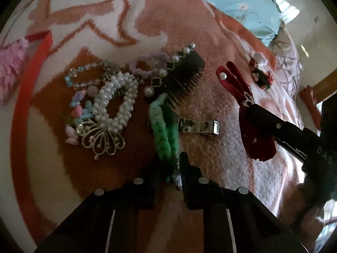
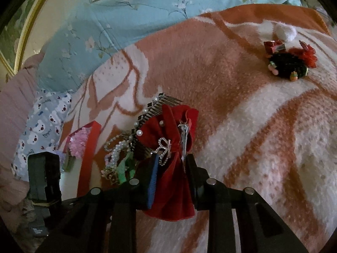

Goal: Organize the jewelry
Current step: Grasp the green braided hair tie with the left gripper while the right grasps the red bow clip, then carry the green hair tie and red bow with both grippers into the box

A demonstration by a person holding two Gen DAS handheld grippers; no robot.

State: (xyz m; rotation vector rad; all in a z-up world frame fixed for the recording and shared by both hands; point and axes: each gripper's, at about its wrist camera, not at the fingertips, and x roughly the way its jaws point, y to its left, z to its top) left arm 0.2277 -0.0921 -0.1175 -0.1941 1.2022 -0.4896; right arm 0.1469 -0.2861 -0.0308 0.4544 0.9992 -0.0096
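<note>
While the red bow hangs in the right gripper, these are the points that matter:

Landmark: comb (image 1: 185,78), dark, pearl-edged, lying on the blanket (image 1: 210,31) of the bed
Right gripper (image 2: 171,168): fingers pinching the bow (image 2: 168,181) at its middle, by the silver ornament; bow lifted off the blanket, right of the comb
Left gripper (image 1: 169,168): fingers pressed on the near end of the green braid (image 1: 163,130), which runs from the comb toward the camera
Pile: pearl ring (image 1: 114,99), butterfly brooch (image 1: 101,137) and bead strands left of the comb; metal clip (image 1: 198,126) just below it
Box: red box (image 1: 33,71) far left of the comb, beyond the pile, with something pink and fluffy in it
Stray piece: dark ornament (image 2: 288,63) with red bits, well right of the comb
Step, as I judge it: carry the bow to the box
Doing it well: keep the pinch on the stiff middle, not the soft velvet; pass above the pile so the loops snag no beads; part the fingers only once the bow sits low in the box
</note>
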